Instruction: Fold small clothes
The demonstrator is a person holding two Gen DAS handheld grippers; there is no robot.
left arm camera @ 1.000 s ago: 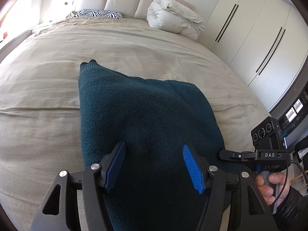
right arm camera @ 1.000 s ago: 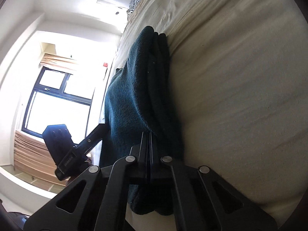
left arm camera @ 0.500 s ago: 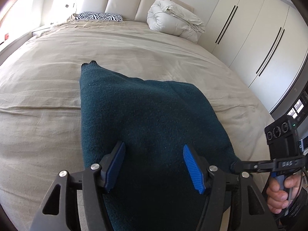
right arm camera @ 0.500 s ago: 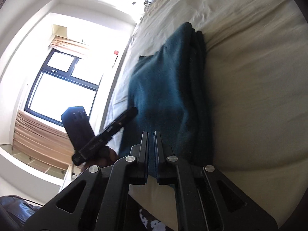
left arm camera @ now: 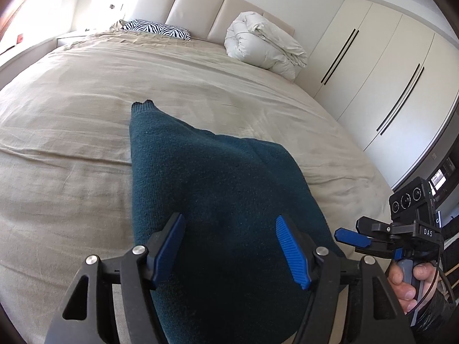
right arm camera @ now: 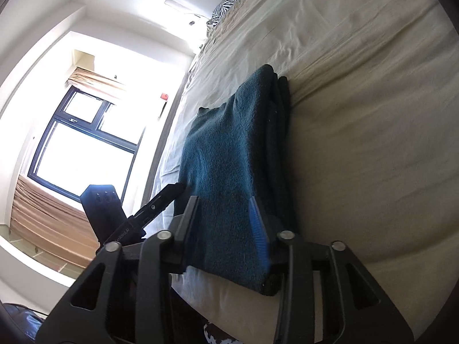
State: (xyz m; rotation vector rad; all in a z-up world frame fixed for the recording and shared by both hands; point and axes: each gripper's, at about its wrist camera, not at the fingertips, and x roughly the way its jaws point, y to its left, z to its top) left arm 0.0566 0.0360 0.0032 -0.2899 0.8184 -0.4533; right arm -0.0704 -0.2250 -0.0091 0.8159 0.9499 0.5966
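Note:
A dark teal knitted garment [left arm camera: 218, 189] lies folded in layers on the beige bed [left arm camera: 86, 114]; it also shows in the right wrist view [right arm camera: 229, 166]. My left gripper [left arm camera: 232, 246] is open, just above the garment's near end, holding nothing. My right gripper [right arm camera: 226, 223] is open at the garment's right near corner, its blue-padded fingers either side of the folded edge, not clamped. It also shows at the right in the left wrist view [left arm camera: 352, 236].
A rolled white duvet [left arm camera: 264, 46] and a zebra pillow [left arm camera: 157, 28] lie at the headboard. White wardrobes [left arm camera: 387, 71] stand on the right. A window [right arm camera: 80, 149] is on the far left side. The bed edge runs just below the garment.
My right gripper has opened from shut and let go of the garment's edge, drawing back a little. The garment has settled on the bed. My left gripper stayed open.

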